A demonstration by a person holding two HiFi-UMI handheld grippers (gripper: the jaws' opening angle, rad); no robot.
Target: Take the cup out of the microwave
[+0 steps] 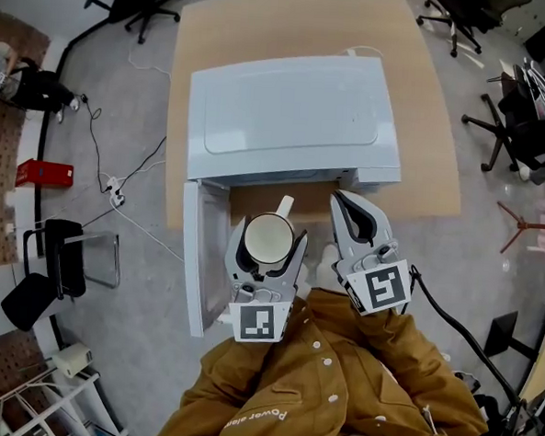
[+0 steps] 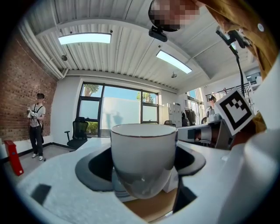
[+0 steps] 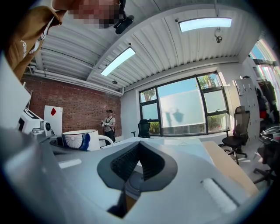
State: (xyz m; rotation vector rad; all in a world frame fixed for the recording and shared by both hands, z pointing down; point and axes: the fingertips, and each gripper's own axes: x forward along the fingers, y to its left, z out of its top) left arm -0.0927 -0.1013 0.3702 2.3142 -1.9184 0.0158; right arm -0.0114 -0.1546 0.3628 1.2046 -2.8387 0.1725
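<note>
Head view is showing the cup (image 1: 269,240) sitting clamped between the wide-spread jaws of the left gripper (image 1: 266,258), already outside the microwave (image 1: 292,117) just in front of its opening, while the right gripper (image 1: 346,212), closed and empty, is waiting nearby, so seemingly only setting down is remaining.

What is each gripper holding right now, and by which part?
The left gripper holds the cup by its body, jaws on opposite sides, handle free. The right gripper holds nothing; jaws closed.
</note>
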